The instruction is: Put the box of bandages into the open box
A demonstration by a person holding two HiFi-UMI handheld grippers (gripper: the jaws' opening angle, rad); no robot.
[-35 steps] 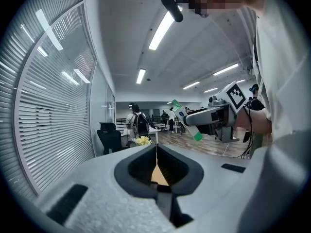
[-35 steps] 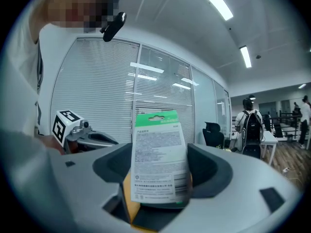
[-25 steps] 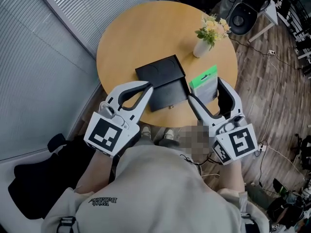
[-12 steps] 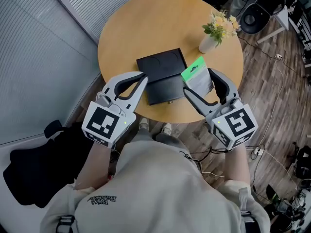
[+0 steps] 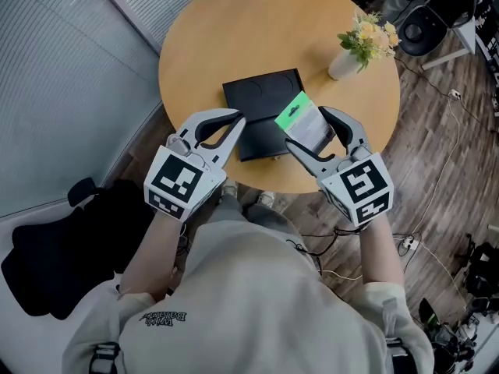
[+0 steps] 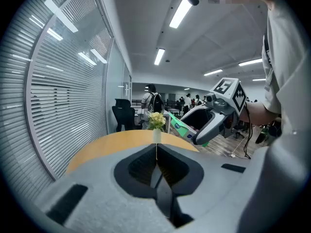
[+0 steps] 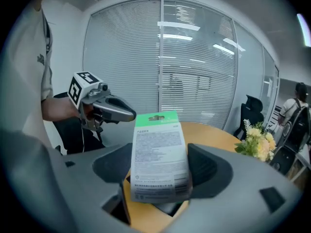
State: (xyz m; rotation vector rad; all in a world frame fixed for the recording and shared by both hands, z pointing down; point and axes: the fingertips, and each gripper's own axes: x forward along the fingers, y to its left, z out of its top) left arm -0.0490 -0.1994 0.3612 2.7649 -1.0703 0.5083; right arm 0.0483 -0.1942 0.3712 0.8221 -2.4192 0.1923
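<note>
A black open box (image 5: 261, 93) lies flat in two halves on the round wooden table (image 5: 234, 37). My right gripper (image 5: 306, 129) is shut on the bandage box (image 5: 302, 123), a white pack with a green top. It holds the pack above the black box's right edge. In the right gripper view the pack (image 7: 159, 154) stands upright between the jaws of the right gripper (image 7: 158, 183). My left gripper (image 5: 238, 121) is shut on nothing at the black box's left side. The left gripper view shows the left gripper (image 6: 156, 147) with its jaws meeting, and the green-topped pack (image 6: 177, 125) beyond.
A white vase of flowers (image 5: 355, 49) stands at the table's far right. Window blinds (image 5: 78, 61) run along the left. A black bag (image 5: 47, 248) lies on the floor at left, and cables and a speaker (image 5: 433, 26) at right.
My right gripper has carried the bandage box leftward, from beside the black box to over its right edge. The left gripper has stayed shut near the box's left side.
</note>
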